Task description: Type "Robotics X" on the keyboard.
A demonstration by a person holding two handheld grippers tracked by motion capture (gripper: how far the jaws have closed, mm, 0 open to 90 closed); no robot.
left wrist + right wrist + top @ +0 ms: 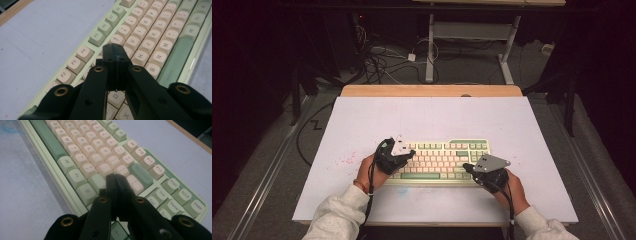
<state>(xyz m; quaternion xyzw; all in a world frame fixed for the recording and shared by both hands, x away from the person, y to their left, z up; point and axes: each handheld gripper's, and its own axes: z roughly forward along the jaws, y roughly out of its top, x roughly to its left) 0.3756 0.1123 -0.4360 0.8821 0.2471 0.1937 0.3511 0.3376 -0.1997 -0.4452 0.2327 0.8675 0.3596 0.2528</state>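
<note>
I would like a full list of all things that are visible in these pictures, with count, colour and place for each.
keyboard: one, pale green case with cream and green keys, near the front middle of the table.
table: one, pale lavender-white top with a wooden strip along the far edge.
pink specks: a scatter, on the table top left of the keyboard.
desk frame: one, white legs, on the floor beyond the table.
cables: several, black and white, on the floor behind the table.
left gripper: one, black, jaws shut, over the keyboard's left half.
right gripper: one, black, jaws shut, over the keyboard's right end.
sleeves: two, light grey, at the bottom edge.
</note>
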